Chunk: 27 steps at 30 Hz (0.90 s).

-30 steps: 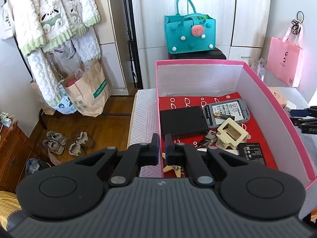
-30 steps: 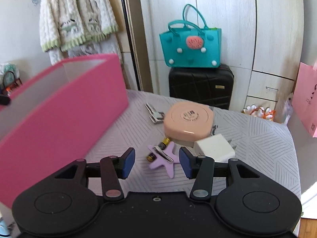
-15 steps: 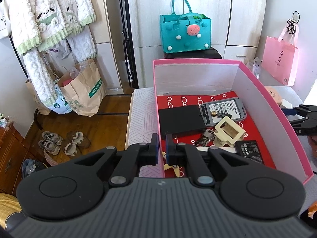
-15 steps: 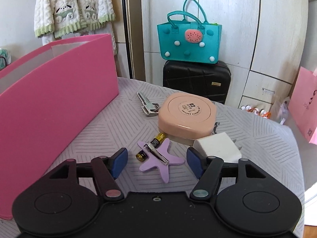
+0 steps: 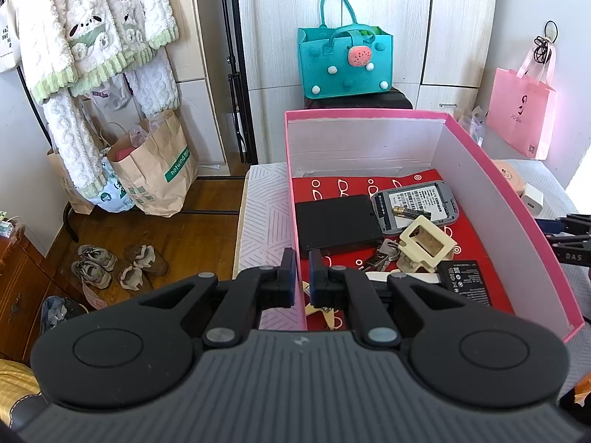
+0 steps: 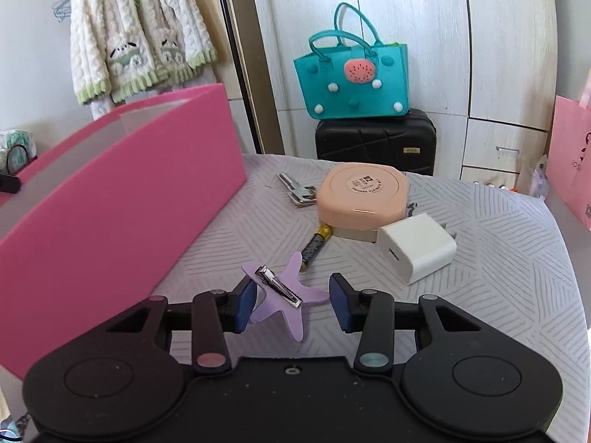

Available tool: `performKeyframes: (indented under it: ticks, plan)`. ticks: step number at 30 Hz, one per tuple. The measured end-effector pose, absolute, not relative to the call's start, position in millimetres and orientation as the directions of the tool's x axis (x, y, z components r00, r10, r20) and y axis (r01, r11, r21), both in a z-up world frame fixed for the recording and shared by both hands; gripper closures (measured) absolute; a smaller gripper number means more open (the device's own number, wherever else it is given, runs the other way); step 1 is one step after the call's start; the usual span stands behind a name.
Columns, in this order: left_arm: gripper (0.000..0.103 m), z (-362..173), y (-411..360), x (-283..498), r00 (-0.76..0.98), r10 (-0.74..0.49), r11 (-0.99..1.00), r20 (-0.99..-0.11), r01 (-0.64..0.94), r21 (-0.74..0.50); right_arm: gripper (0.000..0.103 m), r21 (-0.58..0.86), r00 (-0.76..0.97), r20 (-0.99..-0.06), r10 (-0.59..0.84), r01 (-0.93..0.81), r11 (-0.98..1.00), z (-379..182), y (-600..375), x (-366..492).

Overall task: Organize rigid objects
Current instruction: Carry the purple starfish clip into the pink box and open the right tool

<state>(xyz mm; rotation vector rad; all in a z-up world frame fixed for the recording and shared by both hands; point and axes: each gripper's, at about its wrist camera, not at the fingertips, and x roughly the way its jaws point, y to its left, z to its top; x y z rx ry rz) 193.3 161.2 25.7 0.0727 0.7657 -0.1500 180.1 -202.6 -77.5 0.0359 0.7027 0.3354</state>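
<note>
My left gripper is shut on the near left wall of the pink box. The box holds a black case, a grey device, a cream clip, keys and a black battery pack. In the right wrist view the box stands at the left. My right gripper is open, its jaws either side of a purple star hair clip on the bed. Beyond lie an AA battery, a white charger, a peach round case and keys.
The grey patterned bed cover carries everything. A black suitcase with a teal felt bag stands behind the bed. A pink paper bag hangs at the right. The floor, shoes and paper bags lie to the left.
My right gripper has come down and forward so the star clip now sits between its open jaws. My left gripper still holds the box wall, hardly moved.
</note>
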Motion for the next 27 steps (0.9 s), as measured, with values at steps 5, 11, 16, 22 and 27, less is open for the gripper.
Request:
performKeyframes:
  ticks: [5, 11, 16, 22, 27]
  plan:
    - [0.097, 25.2, 162.9, 195.1, 0.706, -0.113, 0.988, -0.7, 0.155, -0.003, 0.055, 0.137, 0.732, -0.599, 0.326, -0.307, 0.942, -63.8, -198.6, 169.7]
    - [0.1, 26.5, 166.1, 195.6, 0.713, -0.106, 0.989, -0.693, 0.146, -0.002, 0.054, 0.159, 0.758, -0.515, 0.399, -0.373, 0.914, -28.5, -189.1, 149.8]
    - [0.1, 25.7, 169.6, 199.0, 0.714, -0.116, 0.989, -0.691, 0.149, -0.012, 0.054, 0.202, 0.729, -0.447, 0.519, -0.483, 0.852, 1.3, -171.4, 140.3]
    - [0.1, 23.6, 163.8, 198.2, 0.717, -0.102, 0.987, -0.689, 0.157, 0.018, 0.054, 0.233, 0.609, -0.458, 0.648, -0.621, 0.748, 24.0, -134.4, 146.5]
    - [0.1, 22.9, 157.6, 196.8, 0.721, -0.078, 0.984, -0.688, 0.168, 0.064, 0.054, 0.247, 0.48, -0.531, 0.698, -0.701, 0.669, 26.8, -90.6, 162.6]
